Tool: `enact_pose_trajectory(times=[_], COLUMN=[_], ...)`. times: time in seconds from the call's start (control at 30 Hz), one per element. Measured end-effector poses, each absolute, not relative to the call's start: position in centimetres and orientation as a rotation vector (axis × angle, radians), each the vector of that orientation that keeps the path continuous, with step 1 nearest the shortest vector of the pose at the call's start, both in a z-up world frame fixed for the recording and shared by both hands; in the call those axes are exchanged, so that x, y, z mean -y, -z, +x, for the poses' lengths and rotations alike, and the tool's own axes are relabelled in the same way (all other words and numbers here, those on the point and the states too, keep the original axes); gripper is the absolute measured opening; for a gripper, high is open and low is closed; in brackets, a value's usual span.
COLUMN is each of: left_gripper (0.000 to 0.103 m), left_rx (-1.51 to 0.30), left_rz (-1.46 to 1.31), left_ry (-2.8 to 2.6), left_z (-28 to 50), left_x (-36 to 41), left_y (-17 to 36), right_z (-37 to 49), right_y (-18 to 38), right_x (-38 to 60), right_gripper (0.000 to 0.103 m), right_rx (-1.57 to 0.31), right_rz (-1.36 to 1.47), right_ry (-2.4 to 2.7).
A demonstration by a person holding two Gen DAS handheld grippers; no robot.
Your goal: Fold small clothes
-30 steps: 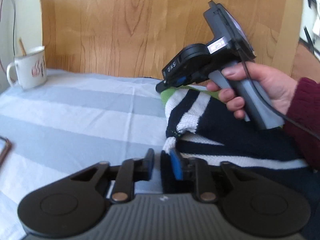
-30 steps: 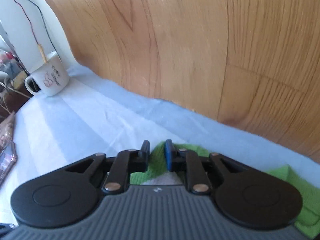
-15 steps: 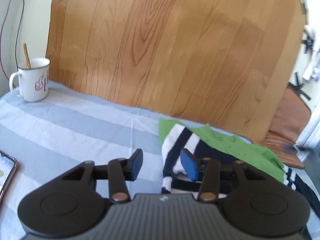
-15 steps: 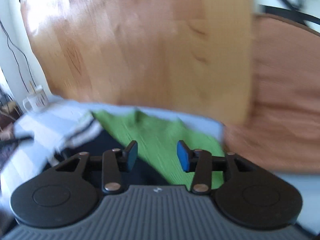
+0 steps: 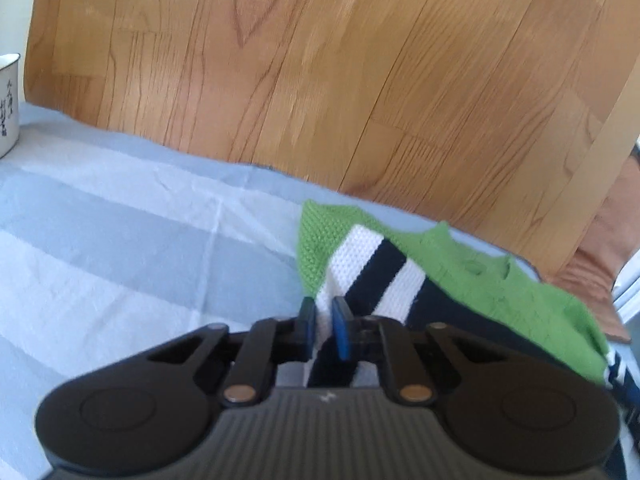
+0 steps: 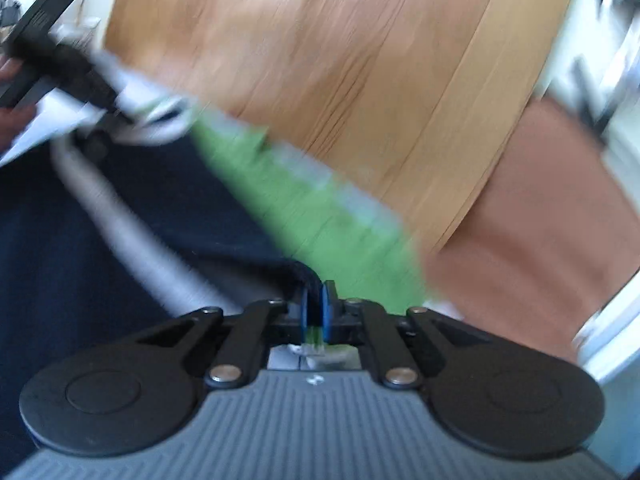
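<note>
A small knitted sweater (image 5: 452, 280), green with navy and white stripes, lies on a pale blue striped cloth (image 5: 120, 240) before a wooden board (image 5: 320, 80). The left gripper (image 5: 323, 322) has just closed, pinching the sweater's near left striped edge. The right gripper (image 6: 315, 308) has likewise closed on the green right edge, probably so both can lift and fold it. A white mug (image 5: 8, 100) stands far left.

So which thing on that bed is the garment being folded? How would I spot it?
Start at the big wooden board standing behind the blue-and-white striped sheet. Right at its foot, on the sheet, lies a knitted sweater. It is the only bright green thing there, with navy and white bands, unlike the white mug far off at the left edge.
</note>
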State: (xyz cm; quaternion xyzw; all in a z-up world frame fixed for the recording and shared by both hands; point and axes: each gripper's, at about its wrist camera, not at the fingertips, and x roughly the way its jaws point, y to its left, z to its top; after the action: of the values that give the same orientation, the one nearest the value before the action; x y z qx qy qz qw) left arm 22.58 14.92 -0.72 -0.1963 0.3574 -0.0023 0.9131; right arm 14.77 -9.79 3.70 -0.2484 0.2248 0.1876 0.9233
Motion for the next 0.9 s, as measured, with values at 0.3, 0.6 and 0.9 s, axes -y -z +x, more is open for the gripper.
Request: enact_pose_trajectory(times=[0.3, 0.6, 0.9], left_gripper=[0.011, 0.020, 0.020], left_rx=[-0.685, -0.622, -0.580], left_rz=[-0.251, -0.237, -0.170], left_ry=[-0.067, -0.123, 0.089], left_z=[21.1, 20.2, 18.6], left_x=[-13.5, -13.9, -10.5], left_y=[1.4, 0.2, -0.9], right_z=[17.7, 11.5, 2.2], right_y=[-0.8, -4.0, -2.7], right_x=[9.2, 21.5, 29.0], right_gripper=[0.014, 0.029, 0.029], right_rx=[-0.363, -0.483, -0.552], right_rz=[-0.752, -0.288, -0.239], right_ry=[-0.287, -0.059, 0.267])
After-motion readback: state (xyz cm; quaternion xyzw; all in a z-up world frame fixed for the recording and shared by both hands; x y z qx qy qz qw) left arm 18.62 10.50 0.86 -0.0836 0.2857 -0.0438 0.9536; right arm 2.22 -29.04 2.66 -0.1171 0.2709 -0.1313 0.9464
